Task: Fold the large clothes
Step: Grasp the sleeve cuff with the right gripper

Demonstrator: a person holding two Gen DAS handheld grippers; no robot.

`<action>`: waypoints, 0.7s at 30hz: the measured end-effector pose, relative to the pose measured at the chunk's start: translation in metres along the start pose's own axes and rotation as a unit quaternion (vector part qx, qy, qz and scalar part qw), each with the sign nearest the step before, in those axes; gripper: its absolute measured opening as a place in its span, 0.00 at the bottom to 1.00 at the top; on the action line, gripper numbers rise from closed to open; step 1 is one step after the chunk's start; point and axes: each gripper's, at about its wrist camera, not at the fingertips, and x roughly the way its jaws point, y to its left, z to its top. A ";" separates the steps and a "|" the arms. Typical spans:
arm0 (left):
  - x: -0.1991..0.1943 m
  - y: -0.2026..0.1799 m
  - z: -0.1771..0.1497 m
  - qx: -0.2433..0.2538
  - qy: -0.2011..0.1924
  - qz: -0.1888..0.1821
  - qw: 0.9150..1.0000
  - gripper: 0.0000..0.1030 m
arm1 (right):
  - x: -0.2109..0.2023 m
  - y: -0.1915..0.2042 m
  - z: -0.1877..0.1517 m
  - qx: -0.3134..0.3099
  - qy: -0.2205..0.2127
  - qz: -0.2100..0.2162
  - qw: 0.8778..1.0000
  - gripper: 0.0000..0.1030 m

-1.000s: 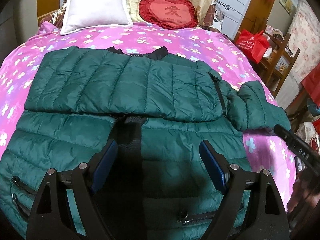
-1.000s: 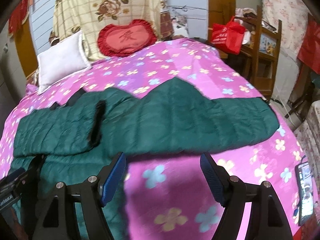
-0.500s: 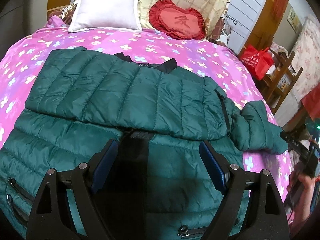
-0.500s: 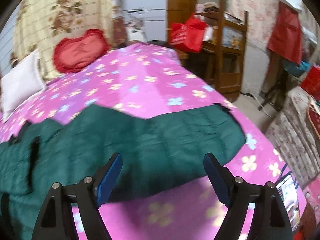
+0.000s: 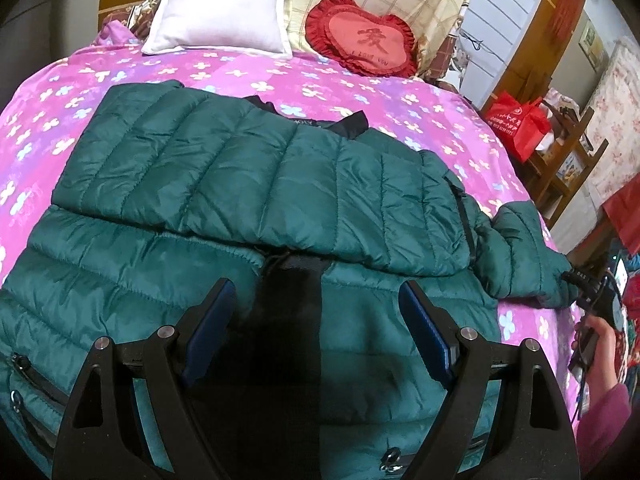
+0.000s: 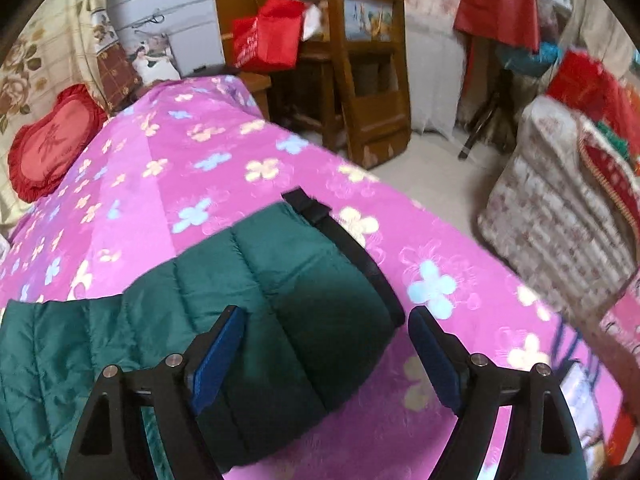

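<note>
A dark green quilted jacket [image 5: 248, 184] lies spread on the pink flowered bedspread [image 5: 360, 92], with one sleeve folded across its chest. My left gripper [image 5: 316, 292] hovers open over the jacket's black front placket, nothing between its blue pads. The other sleeve [image 6: 280, 280] stretches out to the side and ends in a black cuff [image 6: 352, 248]. My right gripper [image 6: 326, 314] stands open just above that sleeve end, its pads apart from the fabric. In the left wrist view the same sleeve [image 5: 520, 252] reaches the bed's right edge, where a hand [image 5: 596, 344] holds the right gripper.
A white pillow [image 5: 224, 12] and a red heart cushion [image 5: 360, 46] lie at the head of the bed. Beside the bed stand a wooden shelf [image 6: 360, 60] with a red bag [image 6: 268, 36] and floral-covered furniture [image 6: 552, 208]. The bed edge runs close behind the cuff.
My right gripper swept right along the outstretched sleeve to its cuff end, rolling as it went, and its jaws widened slightly. The left gripper edged forward over the jacket, still open.
</note>
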 end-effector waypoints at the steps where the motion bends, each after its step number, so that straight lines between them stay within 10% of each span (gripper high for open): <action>1: 0.001 0.001 0.000 0.000 0.002 0.000 1.000 0.81 | 0.006 -0.002 0.000 0.003 0.007 0.006 1.000 0.80; 8: 0.004 0.011 -0.001 -0.018 0.006 -0.005 1.000 0.81 | 0.017 0.008 -0.007 -0.022 0.003 0.012 1.000 0.77; 14: 0.001 0.012 -0.004 -0.020 0.011 -0.009 1.000 0.81 | 0.002 0.022 -0.009 -0.063 0.004 0.060 0.996 0.22; 21: -0.014 0.016 -0.005 0.005 0.005 -0.007 1.000 0.81 | -0.053 0.025 -0.011 -0.041 -0.029 0.160 0.986 0.19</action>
